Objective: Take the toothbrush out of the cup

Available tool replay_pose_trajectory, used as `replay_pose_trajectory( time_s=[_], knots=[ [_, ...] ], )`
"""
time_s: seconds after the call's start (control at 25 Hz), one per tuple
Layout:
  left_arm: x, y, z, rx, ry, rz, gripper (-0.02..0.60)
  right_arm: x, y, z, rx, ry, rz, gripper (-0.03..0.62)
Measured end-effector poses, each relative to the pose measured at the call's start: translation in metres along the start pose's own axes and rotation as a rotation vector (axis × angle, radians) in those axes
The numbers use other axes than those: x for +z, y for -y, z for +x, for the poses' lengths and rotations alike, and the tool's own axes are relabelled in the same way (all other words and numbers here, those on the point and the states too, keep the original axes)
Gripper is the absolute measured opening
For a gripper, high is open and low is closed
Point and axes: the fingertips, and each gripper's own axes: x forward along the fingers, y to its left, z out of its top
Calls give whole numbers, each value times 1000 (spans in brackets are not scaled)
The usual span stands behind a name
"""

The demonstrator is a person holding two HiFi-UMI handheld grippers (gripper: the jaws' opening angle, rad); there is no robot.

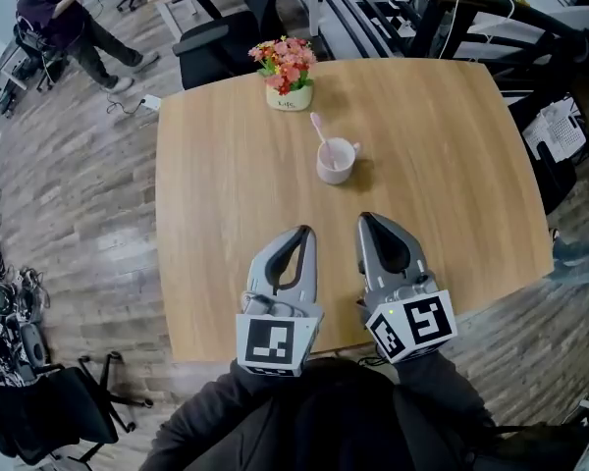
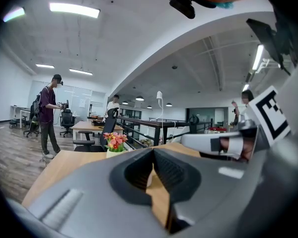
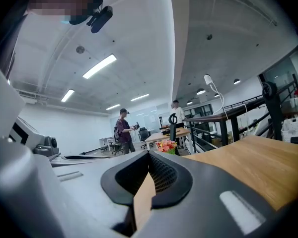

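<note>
Left gripper [image 1: 302,232]: you held its jaws together with nothing between them. It hung over the table [image 1: 452,145] on your side of the cup, well apart from it.
Right gripper [image 1: 368,219]: its jaws were also closed tip to tip and empty. It sat just beside the left one, a little nearer the cup.
Cup [image 1: 336,160]: a pale mug stood upright on the table, its handle on the side away from you and to the right. It held one thing, the toothbrush.
Toothbrush [image 1: 319,130]: it was pink and stood in the cup, leaning over the far-left part of the rim with its upper end well clear.
Flower pot [image 1: 289,96]: it stood beyond the cup and slightly left, near it but not touching. It held pink and orange flowers [image 1: 285,62].
Stage: by my reading the reach had barely begun, and neither gripper had touched anything.
Risk, closed jaws: had you arrived at the cup like that, the tips would likely have knocked it instead of taking the brush.
Risk, tipping: the cup looked light, so pulling the slanted brush sideways could have dragged or toppled it unless the other gripper steadied it.
Risk, slip: the handle was thin, and a shallow pinch could have let it twist or drop back.
Risk, pot: the brush leaned towards the flower pot, so a reach from beyond the cup was crowded.
</note>
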Motion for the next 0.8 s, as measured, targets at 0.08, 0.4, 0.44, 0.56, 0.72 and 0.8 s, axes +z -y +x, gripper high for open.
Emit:
replay_pose_trajectory(
  time_s=[0.08, 0.4, 0.44, 0.56, 0.72, 0.8],
  knots=[
    [4, -3, 2, 8, 6, -7, 8, 9, 3, 4, 0, 8, -10, 2],
    [6, -4, 25, 51, 17, -42, 8, 8, 9, 26, 72, -28, -40, 2],
    [7, -4, 29, 55, 20, -43, 8, 8, 11, 30, 80, -31, -40, 2],
    [4, -7, 41, 68, 13, -48, 8, 7, 20, 41, 88, -40, -33, 2],
    [-6, -19, 55, 90, -17, -69, 8, -1, 31, 61, 97, -66, -12, 2],
    [-13, -26, 64, 99, -34, -79, 8, -7, 35, 72, 101, -81, -5, 3]
  ],
)
